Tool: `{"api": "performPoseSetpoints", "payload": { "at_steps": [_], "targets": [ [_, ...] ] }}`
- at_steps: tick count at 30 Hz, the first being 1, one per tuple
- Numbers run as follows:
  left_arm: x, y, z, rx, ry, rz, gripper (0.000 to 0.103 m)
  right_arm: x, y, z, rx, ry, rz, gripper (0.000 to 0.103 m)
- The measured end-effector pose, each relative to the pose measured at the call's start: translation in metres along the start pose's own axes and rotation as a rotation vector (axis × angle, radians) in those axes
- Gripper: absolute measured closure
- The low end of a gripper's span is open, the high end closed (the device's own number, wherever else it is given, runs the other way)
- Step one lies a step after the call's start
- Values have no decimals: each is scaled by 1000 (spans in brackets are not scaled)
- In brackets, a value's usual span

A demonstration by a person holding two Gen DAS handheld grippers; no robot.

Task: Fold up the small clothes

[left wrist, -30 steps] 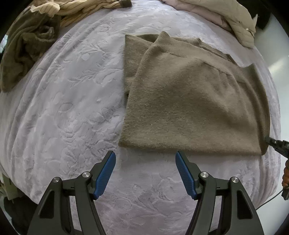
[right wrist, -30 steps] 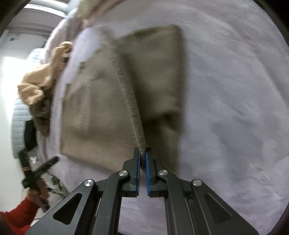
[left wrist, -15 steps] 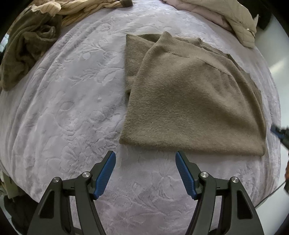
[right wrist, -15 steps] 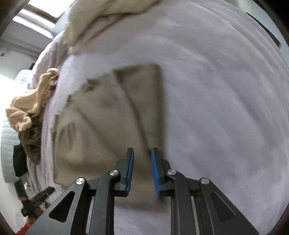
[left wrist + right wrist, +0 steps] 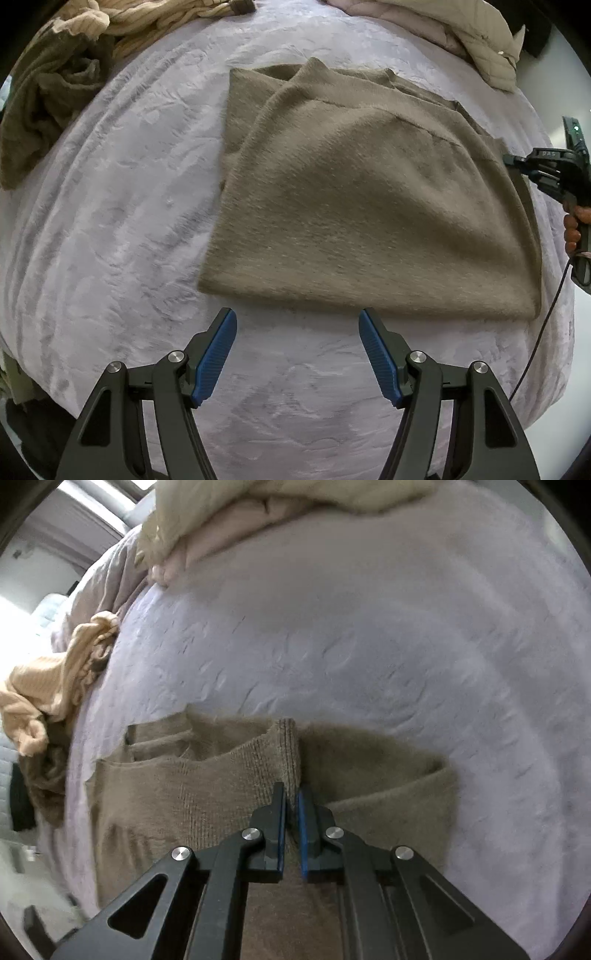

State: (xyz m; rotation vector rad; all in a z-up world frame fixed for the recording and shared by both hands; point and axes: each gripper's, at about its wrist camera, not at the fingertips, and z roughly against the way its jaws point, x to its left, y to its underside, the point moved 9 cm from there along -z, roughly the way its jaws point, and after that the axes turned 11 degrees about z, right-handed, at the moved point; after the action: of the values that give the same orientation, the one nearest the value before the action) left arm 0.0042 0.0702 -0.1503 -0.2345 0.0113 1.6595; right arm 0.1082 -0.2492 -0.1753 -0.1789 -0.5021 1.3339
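Observation:
A taupe knit sweater lies folded on the lavender bedspread. My left gripper hovers open just short of the sweater's near edge, with nothing between its blue pads. At the sweater's right side the right gripper reaches in, held by a person's hand. In the right wrist view the right gripper is shut on a raised ribbed fold of the sweater, which stands up as a ridge ahead of the fingers.
A crumpled olive garment and a cream ribbed one lie at the far left. Beige and pink clothes are piled at the far right. A tan garment hangs at the bed's edge. A black cable trails off the bed.
The right gripper let go of the sweater's edge, moved to its side and shut on a ribbed fold. The left gripper stayed open and barely moved.

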Motion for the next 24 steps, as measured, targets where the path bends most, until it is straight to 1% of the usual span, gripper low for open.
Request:
{"api": "performPoseSetpoints", "payload": {
  "at_steps": [1,3,4,5,6,7,9,11,13,14,18,20,21,24],
  "targets": [
    [-2,1,-2,4,5,6,33,-8,1,-1,7,22,-13,97],
    [-4,4,-7,21,3,10,33,-17,5,-11,44,-3,-51,96],
    [-5,5,-9,26,-1,10,33,-18,5,-12,44,-19,-68,96],
    [-5,5,-10,29,-5,9,33,-18,6,-9,34,-21,-78,92],
    [-6,5,-11,29,-5,9,33,-18,7,-4,23,-9,-85,84],
    [-6,5,-10,29,0,11,33,-18,9,2,19,9,-87,79],
    [-7,4,-10,34,2,8,33,-13,12,15,3,22,-86,54],
    [-7,2,-10,32,4,5,33,-5,21,33,-28,-4,-87,47],
    [-5,2,-11,32,10,7,33,10,33,47,-36,-45,-81,46],
    [-5,1,-12,35,12,7,33,16,40,52,-34,-52,-76,46],
    [-2,-1,-14,44,20,8,33,48,77,64,2,-105,-62,45],
    [2,0,-13,46,26,11,33,65,97,64,35,-132,-63,43],
    [3,-2,-13,47,29,12,33,73,113,63,58,-145,-62,43],
    [6,-2,-13,49,41,20,33,92,141,59,109,-175,-72,43]
  ]
}}
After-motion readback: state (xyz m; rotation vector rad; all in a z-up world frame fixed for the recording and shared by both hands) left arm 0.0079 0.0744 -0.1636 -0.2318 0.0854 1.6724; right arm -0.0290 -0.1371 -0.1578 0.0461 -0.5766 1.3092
